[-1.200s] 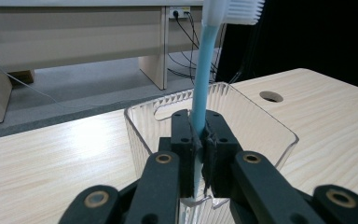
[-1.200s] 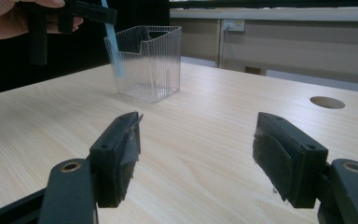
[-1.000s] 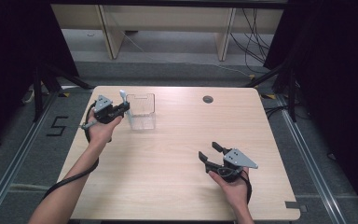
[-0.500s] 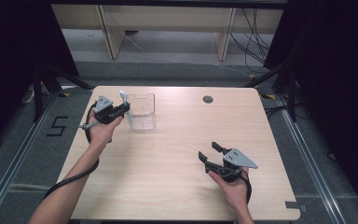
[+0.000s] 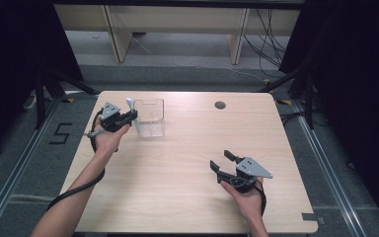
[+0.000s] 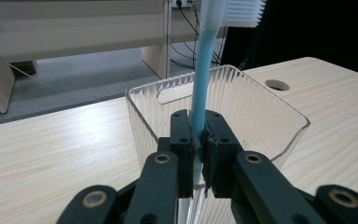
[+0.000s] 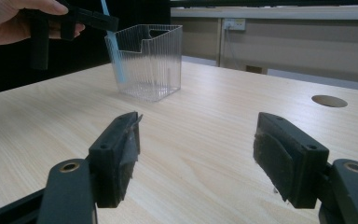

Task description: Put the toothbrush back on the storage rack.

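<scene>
Left gripper point(image 5: 131, 116) sits upper left of the high view, clamped on a blue toothbrush point(image 5: 133, 116); we see the handle pinched between its pads in the left gripper view, bristle head up top. Just right of it, a clear ribbed plastic container point(image 5: 150, 117) stands on the wooden table point(image 5: 177, 168), toothbrush against its near wall. Lower right, right gripper point(image 5: 222, 163) rests with jaws wide apart, nothing between them.

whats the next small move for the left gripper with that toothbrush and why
Probably shift the left gripper toward the clear container until the toothbrush is over the opening, then lower it. The handle looks to hang outside the near wall, head up, firmly clamped.
</scene>
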Demonstrator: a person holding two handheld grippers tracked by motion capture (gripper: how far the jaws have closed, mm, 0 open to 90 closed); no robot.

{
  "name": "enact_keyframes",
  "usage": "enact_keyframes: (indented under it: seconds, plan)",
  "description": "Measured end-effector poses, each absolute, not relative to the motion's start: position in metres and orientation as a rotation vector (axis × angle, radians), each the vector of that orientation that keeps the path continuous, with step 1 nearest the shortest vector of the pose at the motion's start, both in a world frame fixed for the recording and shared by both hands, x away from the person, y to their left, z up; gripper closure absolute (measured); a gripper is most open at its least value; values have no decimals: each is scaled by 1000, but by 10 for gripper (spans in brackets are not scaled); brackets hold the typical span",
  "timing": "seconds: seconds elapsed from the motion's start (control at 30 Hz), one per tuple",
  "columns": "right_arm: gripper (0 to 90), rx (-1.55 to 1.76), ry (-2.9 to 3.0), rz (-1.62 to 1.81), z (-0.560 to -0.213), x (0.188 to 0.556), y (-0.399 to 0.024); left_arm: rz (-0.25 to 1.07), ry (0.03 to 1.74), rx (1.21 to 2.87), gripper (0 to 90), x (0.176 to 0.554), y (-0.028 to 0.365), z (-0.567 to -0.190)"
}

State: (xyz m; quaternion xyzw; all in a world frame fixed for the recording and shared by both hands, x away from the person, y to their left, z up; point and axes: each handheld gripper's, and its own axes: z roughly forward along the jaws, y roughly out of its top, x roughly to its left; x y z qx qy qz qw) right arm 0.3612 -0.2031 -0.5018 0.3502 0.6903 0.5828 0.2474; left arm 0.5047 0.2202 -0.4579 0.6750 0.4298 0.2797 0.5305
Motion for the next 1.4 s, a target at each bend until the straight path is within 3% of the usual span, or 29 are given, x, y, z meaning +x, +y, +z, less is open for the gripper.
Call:
enact_keyframes:
  seconds: [0.73,1.13,1.4]
  plan:
    - [323,957,1885,1575,-502,361,-203,667,1036,1604,774,500,222,-459]
    - [321,943,1883,1591,-503,362,-203,674,1041,1601,458,488,223,-458]
    - [319,945,1885,1592,-503,362,-203,667,1045,1611,352,478,227,-456]
